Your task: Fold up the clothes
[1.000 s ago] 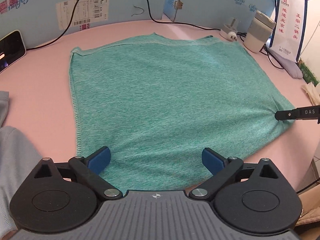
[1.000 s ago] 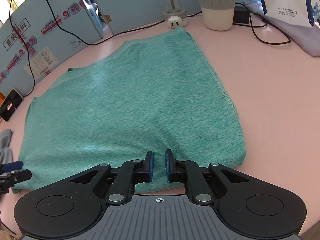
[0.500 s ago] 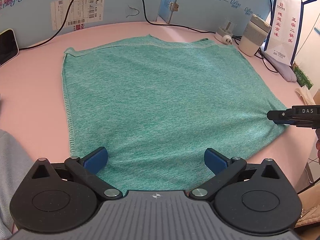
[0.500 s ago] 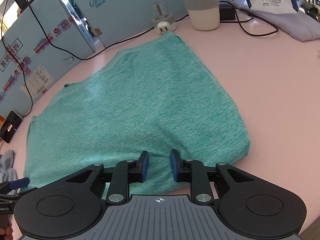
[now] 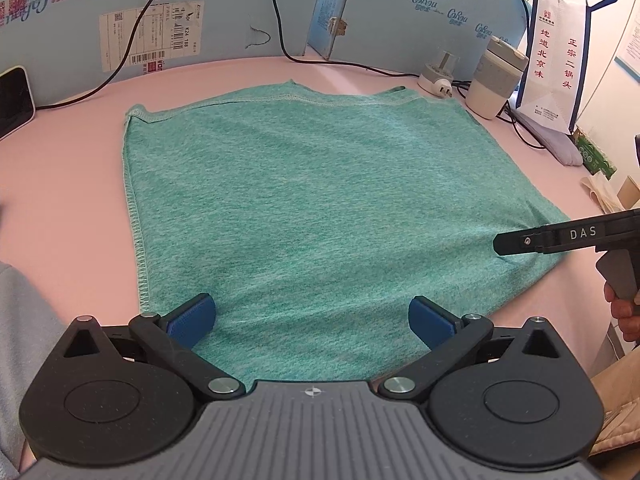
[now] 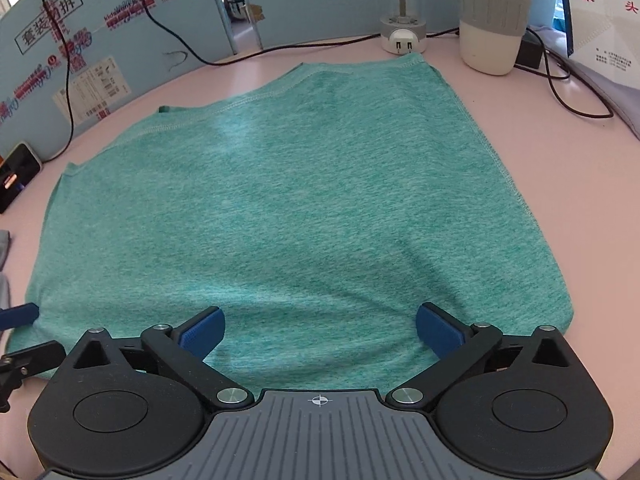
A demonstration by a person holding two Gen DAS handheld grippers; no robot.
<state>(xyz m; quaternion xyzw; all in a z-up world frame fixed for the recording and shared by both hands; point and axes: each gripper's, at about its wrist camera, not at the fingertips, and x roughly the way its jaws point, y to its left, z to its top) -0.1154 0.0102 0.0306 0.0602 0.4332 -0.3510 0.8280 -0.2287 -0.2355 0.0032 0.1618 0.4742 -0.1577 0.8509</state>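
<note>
Cloth [image 6: 280, 200] lies flat under both tongs, left [image 5: 312, 320] wide, right [image 6: 320, 326] opening, neither gripping.

Teal heathered garment [image 5: 320, 208], seemingly folded, flat on table

Heathered teal garment [image 5: 320, 208] on pink table [image 5: 72, 184]

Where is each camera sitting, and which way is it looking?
Left wrist view: sits on the left gripper, looking forward and down over the green garment toward the blue boards; a fingertip shows at the right edge.
Right wrist view: sits on the right gripper, whose jaws are opening with nothing pinched between them, looking down over the same garment toward the cup.
Both share the garment, cup, pink table and each other's gripper.
</note>
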